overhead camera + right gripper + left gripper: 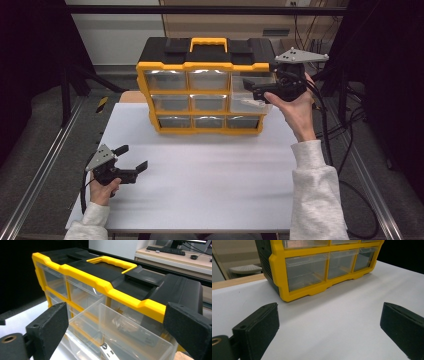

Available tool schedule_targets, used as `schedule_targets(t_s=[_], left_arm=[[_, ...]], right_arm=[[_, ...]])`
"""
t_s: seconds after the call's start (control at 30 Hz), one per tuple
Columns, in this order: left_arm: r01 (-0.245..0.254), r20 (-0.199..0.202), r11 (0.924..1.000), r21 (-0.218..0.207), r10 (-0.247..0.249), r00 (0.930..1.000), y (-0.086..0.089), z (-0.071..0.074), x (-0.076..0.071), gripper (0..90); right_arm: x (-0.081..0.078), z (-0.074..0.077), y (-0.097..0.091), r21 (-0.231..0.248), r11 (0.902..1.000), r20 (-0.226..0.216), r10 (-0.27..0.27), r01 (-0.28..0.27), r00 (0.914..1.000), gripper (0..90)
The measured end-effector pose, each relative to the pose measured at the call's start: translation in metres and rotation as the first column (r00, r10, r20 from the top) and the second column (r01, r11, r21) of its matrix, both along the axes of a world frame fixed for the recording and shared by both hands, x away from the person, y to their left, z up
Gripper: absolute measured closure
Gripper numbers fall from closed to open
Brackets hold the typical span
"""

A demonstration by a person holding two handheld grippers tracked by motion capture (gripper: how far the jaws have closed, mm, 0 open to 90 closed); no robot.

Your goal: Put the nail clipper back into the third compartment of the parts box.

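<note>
Right tongs [252, 90] hang with jaws spread wide at the clear plastic top-right drawer [248, 92], pulled out from the yellow-and-black nine-drawer organizer [205, 65] at the far edge of the white desk [210, 170]; nothing is gripped. Left tongs [132, 159], also spread and empty, hover near the desk's front-left corner.

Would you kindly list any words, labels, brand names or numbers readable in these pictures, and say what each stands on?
None can be read.
The yellow and black plastic drawer organiser shows no legible label or brand.
The clear pulled-out drawer bears no lettering.
The black keyboard is too small to read.
</note>
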State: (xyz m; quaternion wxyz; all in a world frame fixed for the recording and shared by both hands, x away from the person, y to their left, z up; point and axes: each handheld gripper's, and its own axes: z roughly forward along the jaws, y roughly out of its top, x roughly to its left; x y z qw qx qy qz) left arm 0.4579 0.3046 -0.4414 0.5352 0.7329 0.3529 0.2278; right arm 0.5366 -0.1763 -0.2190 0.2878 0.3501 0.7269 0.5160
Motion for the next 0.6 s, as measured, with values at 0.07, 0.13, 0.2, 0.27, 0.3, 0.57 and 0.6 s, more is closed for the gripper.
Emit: schedule_targets(t_s=[0.07,0.13,0.2,0.27,0.3,0.57,0.6], left_arm=[[0.0,0.001,1.0,0.0,0.0,1.0,0.0,0.0,0.0,1.6],[0.0,0.001,1.0,0.001,0.0,1.0,0.0,0.0,0.0,1.6],[-0.001,0.001,1.0,0.0,0.001,1.0,0.0,0.0,0.0,1.6],[-0.002,0.0,1.0,0.0,0.002,1.0,0.0,0.0,0.0,1.5],[-0.003,-0.003,1.0,0.0,0.003,1.0,-0.001,0.0,0.0,1.5],[0.0,-0.002,1.0,-0.003,0.0,1.0,-0.001,0.0,0.0,1.5],[0.0,-0.002,1.0,-0.003,0.0,1.0,-0.001,0.0,0.0,1.5]], right_arm=[[-0.002,0.0,0.001,0.002,1.0,0.005,-0.002,0.002,1.0,4.5],[-0.005,0.0,0.001,0.013,0.9999,0.008,0.003,-0.003,1.0,4.0],[-0.008,0.0,0.002,0.022,0.9997,0.017,0.007,-0.007,0.9998,3.7],[-0.01,0.0,0.002,0.027,0.9996,0.023,0.012,-0.012,0.9997,3.2],[-0.012,0.0,0.002,0.023,0.9997,0.027,0.011,-0.012,0.9996,2.9],[-0.022,-0.003,0.006,0.019,0.9996,0.04,0.018,-0.019,0.999,2.1],[-0.023,-0.003,0.006,0.02,0.9995,0.044,0.024,-0.024,0.9987,2.1]])
